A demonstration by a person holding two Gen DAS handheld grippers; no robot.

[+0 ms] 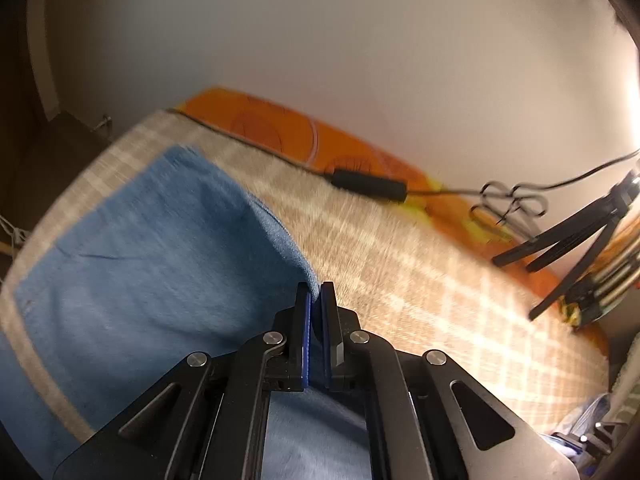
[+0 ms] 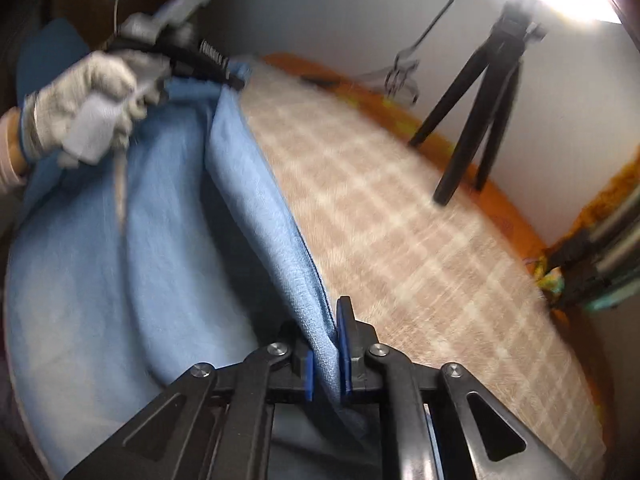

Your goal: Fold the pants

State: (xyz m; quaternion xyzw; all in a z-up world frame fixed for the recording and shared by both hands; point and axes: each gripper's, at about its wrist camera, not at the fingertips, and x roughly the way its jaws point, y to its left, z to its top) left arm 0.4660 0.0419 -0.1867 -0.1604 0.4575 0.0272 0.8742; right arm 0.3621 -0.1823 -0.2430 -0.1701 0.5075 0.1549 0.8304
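The fold looks barely begun, judging from how the cloth lies: the pants (image 2: 120, 280) are spread as a broad blue sheet over the left and near part of the bed, one long edge lifted into a ridge, nothing yet laid over on itself and no tidy stack anywhere. Farthest left in the right wrist view, a hand (image 2: 76, 116) in a grey knitted glove grips the handle of the left gripper (image 2: 236, 82), whose tips sit at the far end of that raised edge; the left wrist view shows its jaws drawn almost together on a thin pinch of the blue fabric (image 1: 160, 260). Nearer and to the right, the right gripper (image 2: 328, 344) is clamped on the near end of the same edge, a fold of denim-like cloth squeezed between its blue pads. So both ends of one side seem secured, and the carry-over, the flattening and any second fold are still to come. The pants are soft, matte, lightly woven and faded, sagging in shallow curves between the two grips. Right of them the bed cover (image 2: 400, 220) is a coarse beige check. Beyond it runs an orange patterned sheet (image 1: 280, 128), crossed by a thin black cable (image 1: 372, 186). A rigid black tripod (image 2: 472, 120) stands at the far right.
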